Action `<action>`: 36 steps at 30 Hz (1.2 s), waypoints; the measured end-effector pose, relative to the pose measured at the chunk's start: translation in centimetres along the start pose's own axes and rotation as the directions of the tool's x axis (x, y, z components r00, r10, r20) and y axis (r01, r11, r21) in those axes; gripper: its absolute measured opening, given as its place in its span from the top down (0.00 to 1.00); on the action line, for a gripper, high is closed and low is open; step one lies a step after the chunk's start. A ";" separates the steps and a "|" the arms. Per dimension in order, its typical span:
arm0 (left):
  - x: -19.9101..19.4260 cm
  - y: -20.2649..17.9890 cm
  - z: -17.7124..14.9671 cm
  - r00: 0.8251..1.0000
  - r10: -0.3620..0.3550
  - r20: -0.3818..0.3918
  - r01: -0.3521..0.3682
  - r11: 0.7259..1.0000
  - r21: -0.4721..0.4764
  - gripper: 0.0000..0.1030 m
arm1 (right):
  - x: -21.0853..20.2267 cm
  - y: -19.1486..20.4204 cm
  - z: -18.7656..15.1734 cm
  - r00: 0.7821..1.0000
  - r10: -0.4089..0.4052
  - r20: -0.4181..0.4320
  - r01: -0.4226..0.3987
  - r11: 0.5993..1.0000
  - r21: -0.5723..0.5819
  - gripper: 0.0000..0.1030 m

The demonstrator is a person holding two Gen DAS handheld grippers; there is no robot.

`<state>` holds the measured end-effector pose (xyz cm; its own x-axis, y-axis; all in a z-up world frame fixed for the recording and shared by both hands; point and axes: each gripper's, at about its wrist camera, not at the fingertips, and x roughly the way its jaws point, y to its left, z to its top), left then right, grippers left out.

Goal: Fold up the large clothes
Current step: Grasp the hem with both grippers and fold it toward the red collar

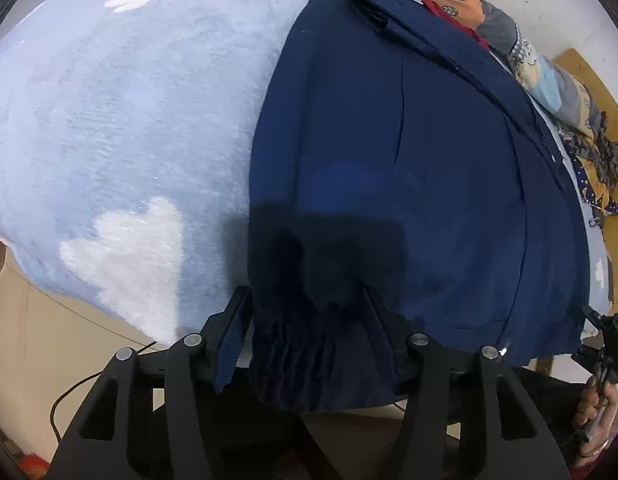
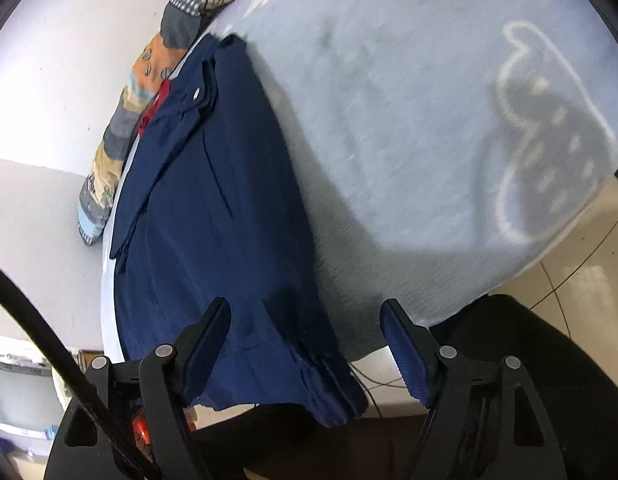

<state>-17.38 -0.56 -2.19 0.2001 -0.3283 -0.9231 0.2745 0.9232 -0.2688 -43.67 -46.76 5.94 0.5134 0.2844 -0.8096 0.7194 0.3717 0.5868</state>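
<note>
Left gripper (image 1: 305, 312): enters from the bottom centre of the left wrist view, pointing up-frame toward the bed. Its two fingers (image 1: 235, 320) stand apart, one on each side of a gathered, pleated cuff (image 1: 297, 344) of the navy jacket (image 1: 409, 168). The fabric fills the gap and hides the inner faces of the pads, so whether the pads press the cloth cannot be told from this view.

Right gripper (image 2: 305, 340): enters from the bottom centre of the right wrist view, also pointing up-frame. Its jaws are spread wide. The left-of-frame finger (image 2: 209, 332) lies over the jacket's lower edge; the right-of-frame finger, with a blue ribbed pad (image 2: 405, 356), stands clear of the cloth, over the edge of the blanket. A ribbed hem or cuff (image 2: 329, 384) hangs between the fingers, past the bed edge, and nothing is clamped.

Navy jacket: lies flat on a pale blue fleece blanket (image 1: 129, 120) with white cloud shapes, occupying the centre-right of the left view and the centre-left of the right view. A folded strip with a small pale button (image 2: 197, 94) lies along its far side.

A patchwork printed quilt (image 2: 121, 128) lies beside the jacket against the white wall (image 2: 69, 60), upper left of the right view.

No legible writing or brand marks appear in either view.
</note>
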 end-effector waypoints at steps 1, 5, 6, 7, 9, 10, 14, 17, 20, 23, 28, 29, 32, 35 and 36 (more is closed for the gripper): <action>0.1 -0.1 0.0 1.000 -0.001 0.000 0.001 1.000 0.000 0.43 | 0.3 0.1 -0.2 1.000 -0.004 -0.012 0.004 1.000 -0.008 0.21; 0.4 -0.6 0.2 1.000 -0.011 0.005 0.011 1.000 0.018 0.42 | 2.0 1.6 -0.8 0.997 -0.004 -0.075 -0.003 0.995 -0.095 0.43; 0.3 -0.9 0.0 1.000 -0.013 0.006 0.013 0.999 0.032 0.42 | 2.3 2.2 -1.0 0.997 -0.027 -0.074 0.017 0.990 -0.137 0.56; 0.3 -1.1 0.0 1.000 0.000 0.014 -0.001 0.999 0.048 0.45 | 2.6 3.0 -1.3 0.996 -0.064 -0.070 0.049 0.980 -0.191 0.63; 0.6 -1.2 0.3 1.000 0.015 0.015 -0.016 0.999 0.045 0.51 | 3.0 3.9 -1.9 0.991 -0.120 -0.054 0.103 0.964 -0.244 0.72; 0.6 -1.1 0.4 1.000 0.010 0.014 -0.010 0.999 0.038 0.52 | 3.1 4.0 -1.8 0.990 -0.129 -0.052 0.112 0.962 -0.248 0.74; 0.4 -0.9 0.2 1.000 0.011 0.011 -0.011 0.999 0.040 0.46 | 3.3 4.0 -1.7 0.990 -0.126 -0.054 0.110 0.964 -0.241 0.75; 1.1 -1.6 0.1 1.000 0.007 -0.021 -0.006 0.998 0.070 0.12 | 3.4 3.7 -1.6 0.992 -0.114 -0.055 0.099 0.968 -0.229 0.75; 1.9 -3.6 -0.4 0.995 0.098 -0.017 -0.094 0.980 0.175 0.14 | 3.0 3.5 -1.5 0.992 -0.110 -0.054 0.096 0.970 -0.224 0.75; 1.4 -4.0 -0.5 0.994 0.108 0.012 -0.108 0.975 0.192 0.37 | 2.8 3.3 -1.6 0.993 -0.103 -0.052 0.089 0.968 -0.233 0.75; -0.5 -3.7 -0.5 0.997 0.054 0.063 -0.064 0.985 0.162 0.74 | 1.6 3.6 -1.8 0.998 -0.057 -0.037 0.045 0.964 -0.261 0.83; -0.9 -3.9 -0.6 0.996 0.051 0.077 -0.064 0.982 0.176 0.75 | 1.3 3.7 -1.8 0.999 -0.035 -0.035 0.025 0.966 -0.257 0.83; -2.5 -4.6 -0.5 0.992 0.002 0.123 -0.025 0.981 0.191 0.76 | -0.1 4.1 -1.7 0.997 0.065 -0.034 -0.071 0.966 -0.247 0.84; -4.5 -4.0 -0.4 0.980 -0.091 0.178 0.059 0.982 0.178 0.76 | -1.7 5.1 -1.5 0.985 0.174 -0.016 -0.172 0.951 -0.257 0.84; -5.3 -4.2 -0.3 0.972 -0.123 0.198 0.088 0.980 0.176 0.76 | -2.3 5.4 -1.3 0.975 0.221 -0.012 -0.216 0.942 -0.256 0.84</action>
<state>-19.89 -2.62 3.70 0.3472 -0.4721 -0.8103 0.4523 0.8412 -0.2963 -41.56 -44.31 10.96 0.6539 0.3699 -0.6599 0.4473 0.5145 0.7316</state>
